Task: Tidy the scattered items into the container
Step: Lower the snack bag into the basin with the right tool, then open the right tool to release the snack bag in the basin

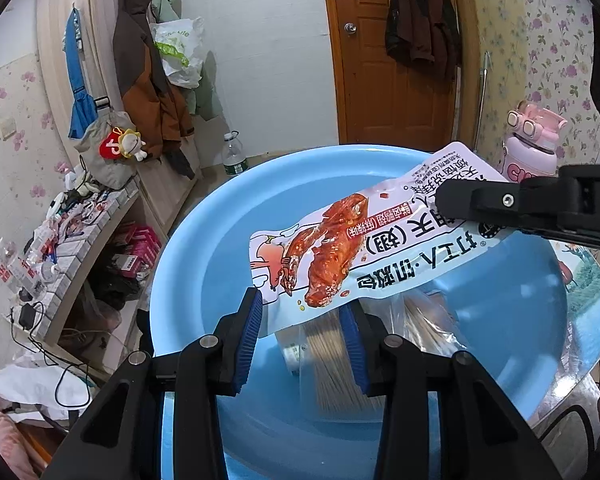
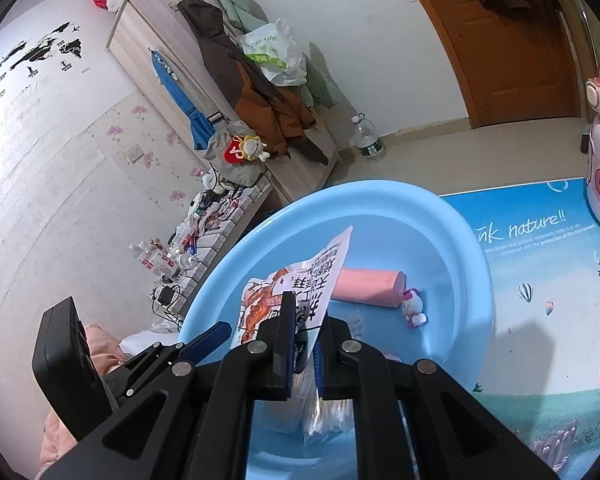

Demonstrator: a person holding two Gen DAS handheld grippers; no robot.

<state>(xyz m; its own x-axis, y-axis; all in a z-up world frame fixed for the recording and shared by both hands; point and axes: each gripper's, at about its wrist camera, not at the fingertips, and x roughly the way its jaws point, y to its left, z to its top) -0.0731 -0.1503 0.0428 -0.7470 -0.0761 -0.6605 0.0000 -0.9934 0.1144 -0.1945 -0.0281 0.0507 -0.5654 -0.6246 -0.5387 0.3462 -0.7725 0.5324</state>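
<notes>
The snack packet (image 1: 360, 236), a flat white pouch printed with a red chicken wing, is suspended above the interior of the blue basin (image 1: 204, 248), clamped at one end between the fingers of the right tool (image 2: 304, 344). Its free end extends over the left tool (image 1: 300, 320), whose blue-padded fingers stand apart with nothing between them, directly beneath the packet's lower edge. Whether that edge touches the pads cannot be determined. Inside the basin lie a clear bag of wooden sticks (image 1: 332, 360), a pink roll (image 2: 368, 286) and a small cat figurine (image 2: 414, 306) just beside the roll. The basin rests on a desk (image 2: 540, 280) covered with a printed nature-scene mat.
</notes>
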